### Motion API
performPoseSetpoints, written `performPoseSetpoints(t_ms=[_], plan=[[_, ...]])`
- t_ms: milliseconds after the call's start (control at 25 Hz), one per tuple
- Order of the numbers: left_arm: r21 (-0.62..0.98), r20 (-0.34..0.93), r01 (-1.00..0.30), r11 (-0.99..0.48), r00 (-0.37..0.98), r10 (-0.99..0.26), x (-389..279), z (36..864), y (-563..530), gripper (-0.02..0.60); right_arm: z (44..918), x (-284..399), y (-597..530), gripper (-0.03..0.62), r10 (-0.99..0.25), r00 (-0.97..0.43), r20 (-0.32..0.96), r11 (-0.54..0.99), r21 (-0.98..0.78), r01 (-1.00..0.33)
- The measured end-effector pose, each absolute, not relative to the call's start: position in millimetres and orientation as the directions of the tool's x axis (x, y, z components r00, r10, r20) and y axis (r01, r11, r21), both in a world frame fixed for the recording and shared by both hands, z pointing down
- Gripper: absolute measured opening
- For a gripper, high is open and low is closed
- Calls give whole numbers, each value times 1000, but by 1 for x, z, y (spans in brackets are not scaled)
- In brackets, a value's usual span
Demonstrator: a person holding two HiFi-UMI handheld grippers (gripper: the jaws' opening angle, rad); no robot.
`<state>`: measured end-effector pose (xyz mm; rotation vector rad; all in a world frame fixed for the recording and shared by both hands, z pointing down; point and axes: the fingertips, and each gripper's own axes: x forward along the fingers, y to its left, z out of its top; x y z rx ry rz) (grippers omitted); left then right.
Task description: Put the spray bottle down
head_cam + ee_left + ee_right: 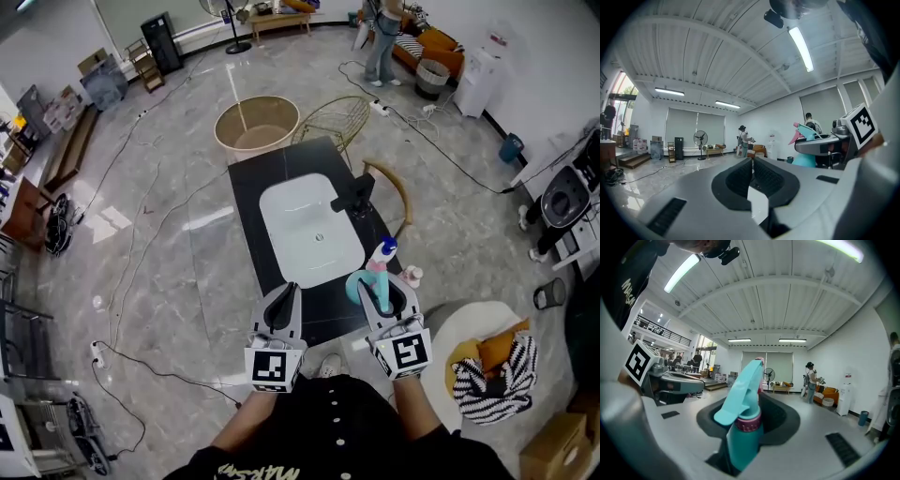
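Teal with a pink ring at its neck, the spray bottle (742, 430) stands up straight between the two jaws of the right gripper (388, 296). The jaws are clamped on its round body, one on each side. Its teal trigger head sticks up above them. From the head view, the bottle sits over the near right corner of a black table (251, 192). I cannot tell if its bottom touches the table.

The left gripper (284, 293) is just beside the right one, at the near edge of the table. Its jaws are pressed together and there is nothing between them. Both grippers point away from the person, who wears a dark top.

A small pale bottle (411, 276) stands on the table just to the right of the spray bottle. A white sink (309, 230) is set into the middle of the table. A black tap (354, 195) stands at the right side of the sink.

Off to the right, a striped cloth (502, 373) lies on a round white seat. Past the table are a wooden chair (400, 192), a yellow wire basket (333, 117) and a big round tan tub (256, 125). Far across the grey floor, a person (382, 42) stands near an orange sofa.
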<state>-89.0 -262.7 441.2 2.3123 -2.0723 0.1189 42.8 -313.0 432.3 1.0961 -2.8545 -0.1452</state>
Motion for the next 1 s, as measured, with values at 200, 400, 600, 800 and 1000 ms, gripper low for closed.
performPoseSetpoints(t_ms=[200,400,600,800,1000], plan=[[-29,84,-992,-127,124,-989,-95,441,-273,21,437,35,-326,124,-678,-733,50,733,114,-671],[-29,99,-988,-149,145,-984,-108,442,-281,21,442,26,-335,125,-700,-711,64,714,100,-693],[-9,127,-984,-180,178,-976,-115,447,-289,21,461,16,-344,126,-713,-693,106,701,90,-707],[33,196,-979,-203,206,-959,-117,473,-288,22,506,9,-355,126,-722,-672,164,689,85,-720],[56,235,-973,-225,232,-944,-116,501,-289,21,575,7,-376,126,-738,-633,234,662,66,-747]])
